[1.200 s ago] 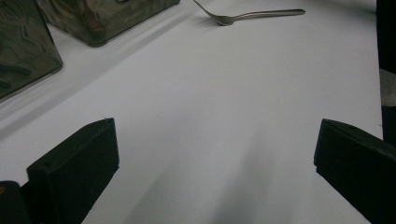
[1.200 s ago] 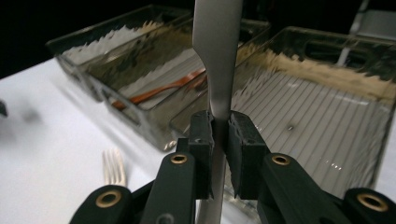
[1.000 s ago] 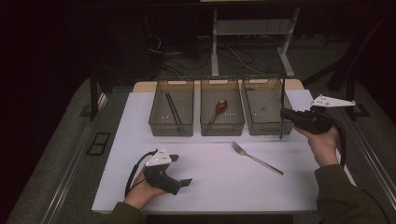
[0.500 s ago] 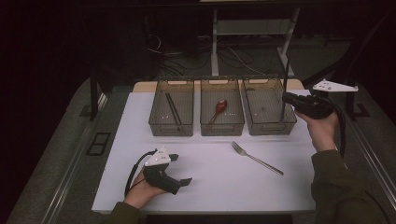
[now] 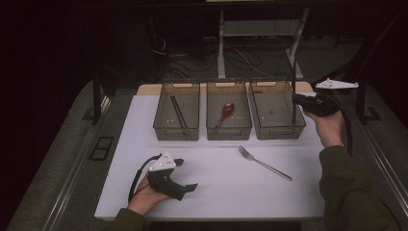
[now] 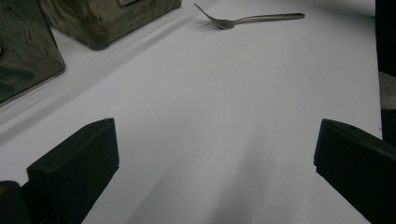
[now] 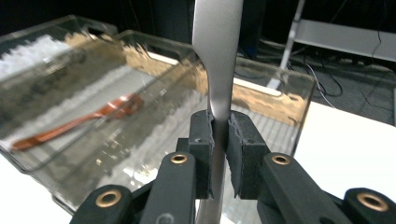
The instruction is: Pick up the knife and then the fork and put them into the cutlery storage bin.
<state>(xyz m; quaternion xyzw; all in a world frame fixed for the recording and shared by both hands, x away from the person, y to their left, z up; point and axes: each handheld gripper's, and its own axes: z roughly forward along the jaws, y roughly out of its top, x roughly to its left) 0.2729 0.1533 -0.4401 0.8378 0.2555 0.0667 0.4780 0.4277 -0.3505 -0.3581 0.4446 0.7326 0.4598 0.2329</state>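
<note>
My right gripper (image 5: 299, 101) is shut on a flat silver utensil (image 5: 293, 91) that stands upright at the right bin's (image 5: 276, 126) right wall. In the right gripper view the pads (image 7: 201, 140) clamp the silver utensil (image 7: 218, 70) at its narrow neck, with the right bin's rim (image 7: 275, 91) behind it. My left gripper (image 5: 186, 174) rests on the white tabletop (image 5: 216, 192) near the front left. Its jaws stand wide open with nothing between them, as the left gripper (image 6: 215, 158) shows from its own view. A fork (image 5: 264, 163) lies on the table between the hands.
Three clear bins stand in a row at the back. The left bin (image 5: 163, 126) holds black chopsticks (image 5: 177, 111), the middle bin (image 5: 229, 131) a red-brown spoon (image 5: 226, 111). The fork (image 6: 247, 20) and the spoon (image 7: 74, 123) also appear from the grippers. Dark floor surrounds the table.
My right hand has carried the upright utensil away from the person, farther along the right bin's side. The left hand and the fork have stayed put.
</note>
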